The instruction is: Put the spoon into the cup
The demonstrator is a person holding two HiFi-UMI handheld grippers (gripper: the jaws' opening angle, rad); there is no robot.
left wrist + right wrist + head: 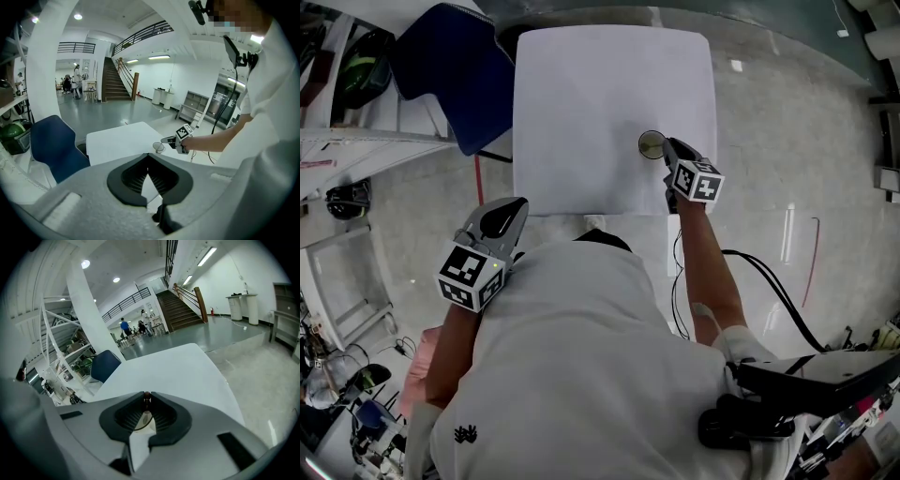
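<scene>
Right hand-held gripper (668, 147) clamped on spoon (146, 398), above cup (651, 143) on tabletop (600, 94). Centre spoon over rim, lower gently, then release. Left hand-held gripper (148, 158) closed, empty.

"What is the person wearing?"

"A white short-sleeved T-shirt (572, 356) with a small black emblem (466, 434) low on one side."

"And the tools?"

"The left grey plastic claw (521, 201) and the right grey plastic claw (667, 143) match. Both have black ribbed pads (133, 176) and a white cube with black square markers (472, 275). A thin black cable (769, 281) trails beside the right one."
</scene>
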